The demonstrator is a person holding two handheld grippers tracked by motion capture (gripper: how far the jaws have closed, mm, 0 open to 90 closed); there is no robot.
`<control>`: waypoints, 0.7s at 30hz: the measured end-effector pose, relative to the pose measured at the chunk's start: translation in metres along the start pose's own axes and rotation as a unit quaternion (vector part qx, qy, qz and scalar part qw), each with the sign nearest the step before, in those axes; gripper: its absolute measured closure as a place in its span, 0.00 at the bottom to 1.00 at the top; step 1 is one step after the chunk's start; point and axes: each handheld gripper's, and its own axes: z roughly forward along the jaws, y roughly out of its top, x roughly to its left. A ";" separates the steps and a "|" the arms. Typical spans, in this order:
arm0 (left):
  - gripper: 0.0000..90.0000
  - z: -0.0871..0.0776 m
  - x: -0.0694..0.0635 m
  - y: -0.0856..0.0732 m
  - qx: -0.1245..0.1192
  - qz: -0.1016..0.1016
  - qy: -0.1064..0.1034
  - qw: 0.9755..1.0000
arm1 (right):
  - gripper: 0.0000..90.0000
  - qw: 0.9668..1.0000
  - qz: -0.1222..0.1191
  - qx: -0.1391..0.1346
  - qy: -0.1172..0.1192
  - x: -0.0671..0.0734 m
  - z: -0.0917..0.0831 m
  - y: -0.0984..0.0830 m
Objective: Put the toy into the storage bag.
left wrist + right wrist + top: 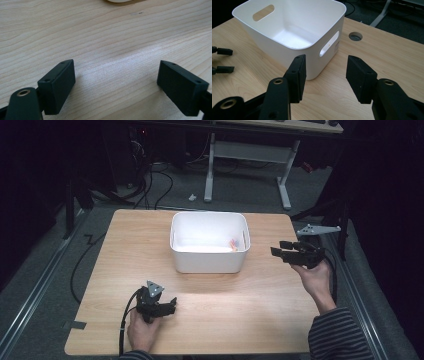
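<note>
Nearest the camera, the left gripper [170, 307] was held low over the table [240, 320], its jaws spread with nothing between them. At the right edge, the right gripper [281, 249] was held just beside the white bin [209, 261], itself set centrally toward the far side, its jaws parted and empty.

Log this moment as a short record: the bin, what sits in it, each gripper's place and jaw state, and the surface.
surface: wooden table
bin: white plastic bin with cut-out handles, upright, at the table's far middle
bin contents: a small orange thing lies inside near its right wall; too small to tell what it is
left gripper: left gripper low at the table's near left, jaws apart, nothing between them
right gripper: right gripper held beside the bin's right side, clear of it, jaws apart and empty
</note>
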 end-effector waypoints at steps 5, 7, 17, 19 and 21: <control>0.17 0.000 0.000 0.000 0.000 0.000 0.000 1.000 | 0.58 0.999 -0.008 -0.031 -0.012 0.005 -0.019 -0.006; 0.17 0.000 0.000 0.000 0.000 0.000 0.000 1.000 | 0.58 0.999 -0.008 -0.037 -0.008 0.006 -0.022 -0.007; 0.17 0.000 0.000 0.000 0.000 0.000 0.000 1.000 | 0.58 0.999 -0.011 -0.049 -0.020 0.011 -0.042 -0.023; 0.17 0.000 0.000 0.000 0.000 0.000 0.000 1.000 | 0.58 0.998 -0.014 -0.051 -0.019 0.013 -0.046 -0.025; 0.17 0.000 0.000 0.000 0.000 0.001 0.000 1.000 | 0.58 0.998 -0.011 -0.055 -0.015 0.014 -0.048 -0.029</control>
